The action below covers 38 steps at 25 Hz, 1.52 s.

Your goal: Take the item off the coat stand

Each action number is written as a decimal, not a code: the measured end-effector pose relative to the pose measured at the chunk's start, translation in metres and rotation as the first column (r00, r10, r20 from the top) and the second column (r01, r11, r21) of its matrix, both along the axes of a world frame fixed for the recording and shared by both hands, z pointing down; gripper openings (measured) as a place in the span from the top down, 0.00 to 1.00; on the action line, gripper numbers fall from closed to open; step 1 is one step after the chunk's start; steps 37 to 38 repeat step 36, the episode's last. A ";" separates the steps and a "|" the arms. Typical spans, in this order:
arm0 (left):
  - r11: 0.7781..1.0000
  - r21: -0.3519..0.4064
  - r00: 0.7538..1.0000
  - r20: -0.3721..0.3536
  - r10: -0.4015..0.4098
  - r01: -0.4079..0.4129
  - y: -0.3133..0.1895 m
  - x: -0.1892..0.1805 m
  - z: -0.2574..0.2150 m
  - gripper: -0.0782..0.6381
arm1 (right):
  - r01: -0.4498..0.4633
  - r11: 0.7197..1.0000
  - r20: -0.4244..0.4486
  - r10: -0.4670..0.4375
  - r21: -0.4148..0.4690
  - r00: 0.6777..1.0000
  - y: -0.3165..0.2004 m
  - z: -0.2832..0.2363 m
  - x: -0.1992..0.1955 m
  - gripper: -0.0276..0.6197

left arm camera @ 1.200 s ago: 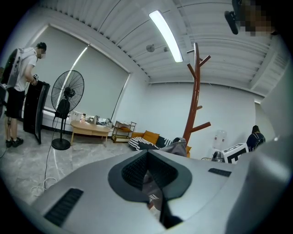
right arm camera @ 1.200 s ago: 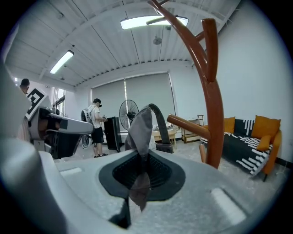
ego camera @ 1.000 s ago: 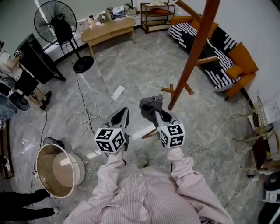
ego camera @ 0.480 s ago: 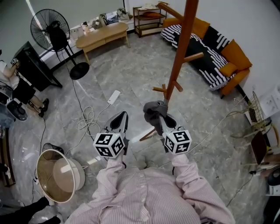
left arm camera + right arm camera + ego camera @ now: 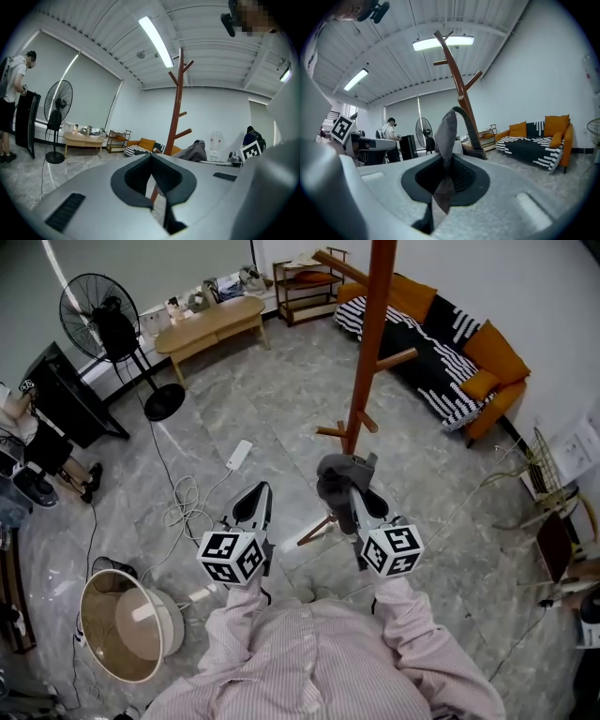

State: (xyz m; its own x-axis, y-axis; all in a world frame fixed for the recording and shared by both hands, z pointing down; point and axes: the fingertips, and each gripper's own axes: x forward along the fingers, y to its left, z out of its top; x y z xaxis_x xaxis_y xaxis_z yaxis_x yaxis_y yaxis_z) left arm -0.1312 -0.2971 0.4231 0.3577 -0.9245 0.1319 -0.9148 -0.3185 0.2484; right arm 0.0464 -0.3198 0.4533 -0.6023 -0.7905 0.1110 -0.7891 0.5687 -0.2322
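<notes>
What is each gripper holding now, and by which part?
The right gripper pinches the grey cap by its edge; the left gripper holds nothing.

pink pinstriped shirt [image 5: 309, 657]; grey left gripper [image 5: 261, 489] and right gripper [image 5: 345, 486] bear black-and-white marker cubes [image 5: 232, 557].

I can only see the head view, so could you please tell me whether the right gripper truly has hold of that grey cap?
Observer: Yes. The right gripper view shows the right gripper shut on the grey cap, fabric pinched between its jaws.
Operator: Thank you. Is the left gripper carrying anything?
Observer: No. Its own view shows it shut, nothing between its jaws.
Operator: Is the cap clear of the coat stand?
Observer: It looks so: the left gripper view shows it beside the stand, below a peg, not hooked on it.
</notes>
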 end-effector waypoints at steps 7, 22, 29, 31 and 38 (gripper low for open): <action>0.999 0.043 1.000 0.013 -0.007 0.006 0.001 0.000 -0.017 0.89 | -0.033 0.999 0.020 0.032 0.028 0.999 0.003 -0.016 0.018 0.92; 0.997 0.079 0.999 0.045 -0.025 0.021 -0.003 -0.005 -0.033 0.89 | -0.073 0.995 0.026 0.072 0.072 0.997 0.000 -0.034 0.037 0.92; 0.996 0.082 0.998 0.049 -0.025 0.021 -0.007 -0.003 -0.032 0.89 | -0.068 0.995 0.020 0.067 0.074 0.998 -0.002 -0.031 0.038 0.92; 0.997 0.081 0.999 0.048 -0.023 0.019 -0.007 -0.003 -0.031 0.89 | -0.068 0.995 0.021 0.067 0.073 0.998 -0.002 -0.031 0.038 0.92; 0.997 0.081 0.999 0.048 -0.019 0.015 -0.008 -0.002 -0.032 0.89 | -0.068 0.995 0.021 0.066 0.071 0.998 -0.002 -0.032 0.037 0.92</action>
